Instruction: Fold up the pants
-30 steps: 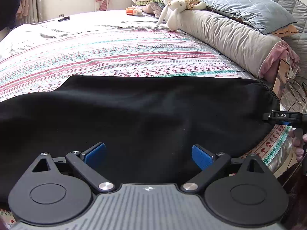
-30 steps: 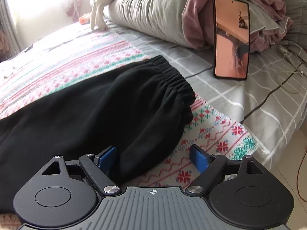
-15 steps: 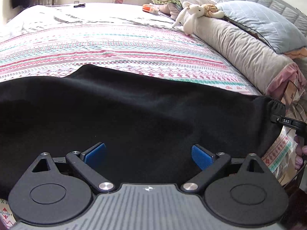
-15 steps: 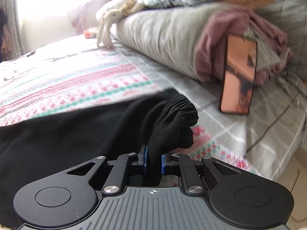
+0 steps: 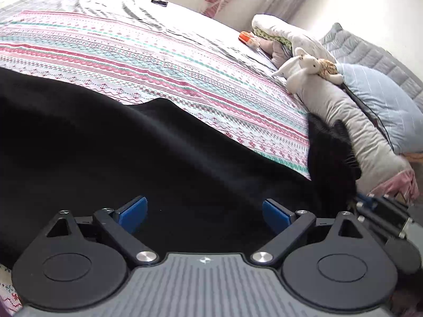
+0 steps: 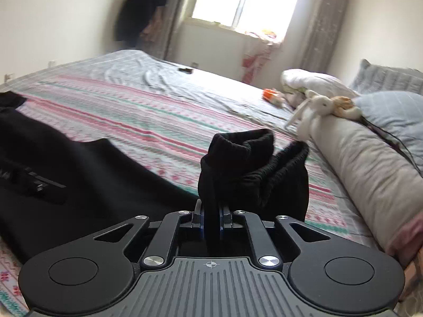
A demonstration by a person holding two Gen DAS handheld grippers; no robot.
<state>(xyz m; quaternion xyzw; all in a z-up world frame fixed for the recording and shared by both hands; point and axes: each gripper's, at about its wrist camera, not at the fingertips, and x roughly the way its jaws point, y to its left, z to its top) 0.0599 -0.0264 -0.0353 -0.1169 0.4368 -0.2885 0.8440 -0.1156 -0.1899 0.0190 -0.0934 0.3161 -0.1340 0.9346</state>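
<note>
Black pants (image 5: 111,142) lie spread across the near side of the bed. My left gripper (image 5: 205,211) hovers low over their middle, jaws wide open, with only flat cloth under the blue pads (image 5: 132,210). My right gripper (image 6: 211,219) is shut on the elastic waistband (image 6: 253,163), which stands up in a bunched fold above the jaws, lifted off the sheet. In the left wrist view that raised waistband (image 5: 333,158) hangs at the right, with the right gripper's body just below it at the frame edge. The pants legs (image 6: 53,158) trail off to the left.
The bed's striped patterned sheet (image 6: 148,121) stretches beyond the pants. A long grey bolster (image 6: 364,163) lines the right side, with a white plush rabbit (image 6: 314,108) and a blue pillow (image 6: 391,116) on it. A small orange item (image 6: 268,93) and a dark object (image 6: 185,70) lie farther back.
My right gripper closed on the waistband, lifted it and swung it left over the bed; the phone left its view. My left gripper rolled and shifted slightly, staying open.
</note>
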